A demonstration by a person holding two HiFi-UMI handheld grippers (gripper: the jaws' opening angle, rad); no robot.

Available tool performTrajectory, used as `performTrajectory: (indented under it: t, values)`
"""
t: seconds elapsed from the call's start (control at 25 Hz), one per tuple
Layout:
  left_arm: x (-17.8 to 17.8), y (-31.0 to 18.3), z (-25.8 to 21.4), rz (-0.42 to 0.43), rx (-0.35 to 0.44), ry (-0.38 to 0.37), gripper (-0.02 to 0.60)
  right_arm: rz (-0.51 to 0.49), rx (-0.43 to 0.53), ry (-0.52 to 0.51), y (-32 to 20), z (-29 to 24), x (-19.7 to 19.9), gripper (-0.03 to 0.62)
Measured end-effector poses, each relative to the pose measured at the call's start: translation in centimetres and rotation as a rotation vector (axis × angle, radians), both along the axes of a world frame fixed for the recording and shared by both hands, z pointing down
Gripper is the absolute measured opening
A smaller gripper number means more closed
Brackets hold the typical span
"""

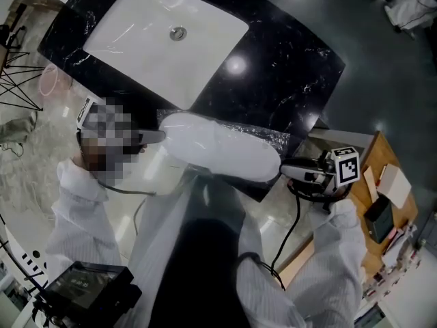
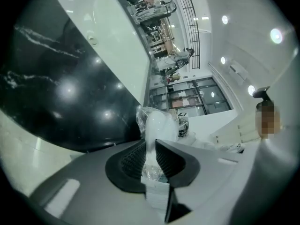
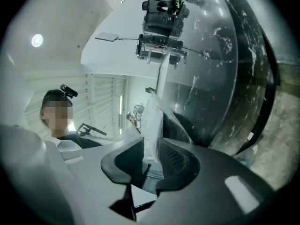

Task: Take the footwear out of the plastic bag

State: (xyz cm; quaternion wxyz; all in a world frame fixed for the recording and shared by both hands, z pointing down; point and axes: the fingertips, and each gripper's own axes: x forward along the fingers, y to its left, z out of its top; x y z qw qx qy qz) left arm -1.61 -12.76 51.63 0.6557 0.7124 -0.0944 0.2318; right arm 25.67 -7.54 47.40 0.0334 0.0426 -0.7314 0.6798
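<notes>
My left claw (image 2: 151,147) is lost in the head view, but its own view shows it pinching the plastic bag (image 1: 274,139). White footwear (image 1: 222,149) inside, one or two I can't tell. Right claw (image 3: 151,145) nips the film too. Black counter (image 1: 287,67) below, sink (image 1: 147,36) beyond.

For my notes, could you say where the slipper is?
Head view, centre: the slipper, in its bag, hangs between left gripper and right gripper over the counter edge.
</notes>
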Motion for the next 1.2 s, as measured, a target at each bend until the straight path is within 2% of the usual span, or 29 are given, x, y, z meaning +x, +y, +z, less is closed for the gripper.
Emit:
performTrajectory:
  t: [0.12, 0.24, 0.4, 0.48, 0.68, 0.92, 1.08, 1.2]
  values:
    - [0.1, 0.4, -0.1, 0.044, 0.003, -0.001, 0.061, -0.036, -0.026, 0.048, 1.0, 1.3, -0.4, 0.103]
    - [0.3, 1.0, -0.1, 0.071, -0.008, 0.002, 0.061, -0.052, -0.049, 0.043, 1.8, 1.5, -0.8, 0.089]
    - [0.5, 1.9, -0.1, 0.053, -0.045, 0.039, 0.057, -0.055, -0.06, 0.0, 2.8, 1.2, -1.8, 0.1]
    - [0.5, 1.9, -0.2, 0.04, -0.038, 0.049, 0.056, -0.041, -0.058, -0.016, 2.8, 0.9, -2.2, 0.104]
    - [0.9, 0.8, -4.3, 0.007, 0.054, 0.174, 0.051, 0.027, -0.013, -0.091, 2.4, -2.0, -2.6, 0.115]
    - [1.2, -0.7, -11.1, -0.034, 0.181, 0.26, 0.049, 0.107, 0.126, -0.21, 1.1, -8.6, -2.8, 0.129]
    - [1.3, -1.5, -14.5, -0.04, 0.275, 0.298, 0.051, 0.162, 0.197, -0.223, 0.4, -11.5, -2.6, 0.118]
    - [1.8, -1.7, -16.8, -0.051, 0.3, 0.351, 0.051, 0.168, 0.23, -0.222, 0.6, -12.7, -2.5, 0.114]
